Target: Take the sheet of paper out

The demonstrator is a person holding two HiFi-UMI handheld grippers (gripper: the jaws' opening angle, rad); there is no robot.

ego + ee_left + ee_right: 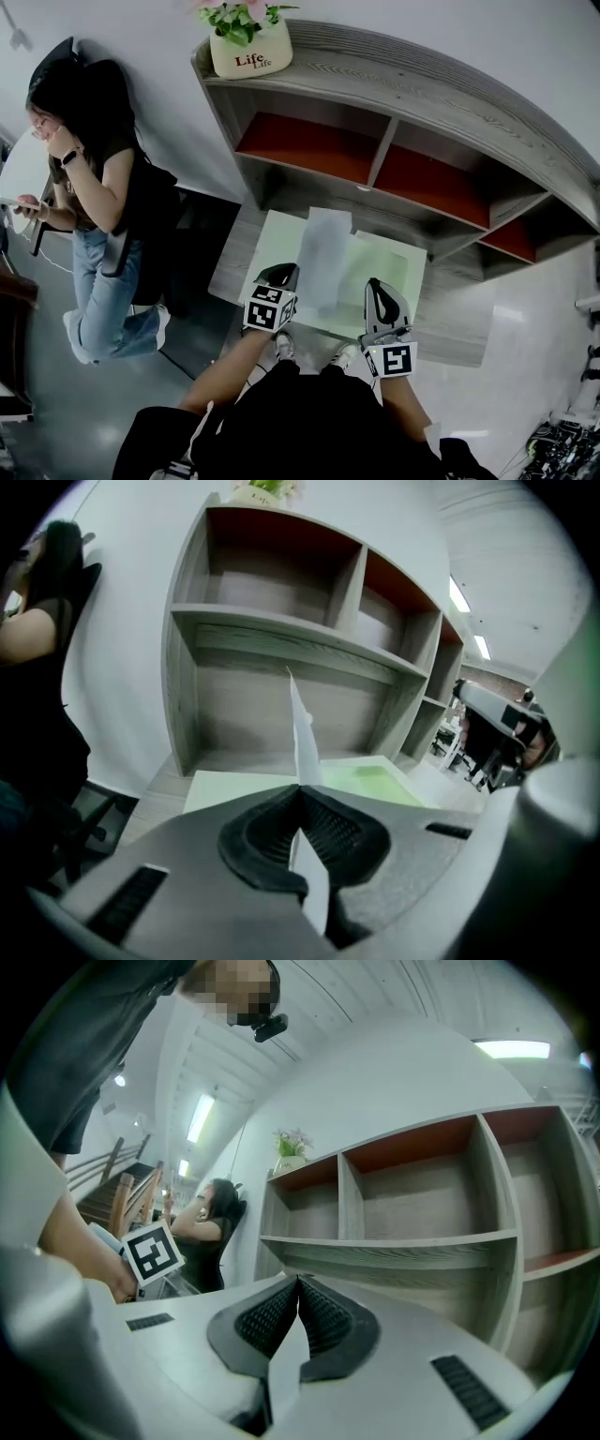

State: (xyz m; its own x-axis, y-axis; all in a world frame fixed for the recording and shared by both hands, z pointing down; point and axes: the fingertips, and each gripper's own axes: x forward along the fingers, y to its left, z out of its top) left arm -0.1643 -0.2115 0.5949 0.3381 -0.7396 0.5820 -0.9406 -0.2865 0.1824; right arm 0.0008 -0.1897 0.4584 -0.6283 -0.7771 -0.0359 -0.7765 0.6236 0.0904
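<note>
Your left tongs [284, 274] pinch the sheet of paper [325, 253], held up over the green folder [389, 267] on the counter [234, 267]. Your right tongs [380, 289] are closed, seemingly empty. Draw the sheet toward you smoothly, without creasing it.

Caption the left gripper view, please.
Left gripper shut on the sheet of paper, held edge-on over the green folder, wooden shelf unit behind.

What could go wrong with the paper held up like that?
The left gripper pinches the sheet of paper at one edge, so the floppy sheet could crease or tear if pulled hard. It might slip from the shut jaws. The green folder lies loose on the desk, and the shut right gripper seems to hold nothing, so the folder might slide.
</note>
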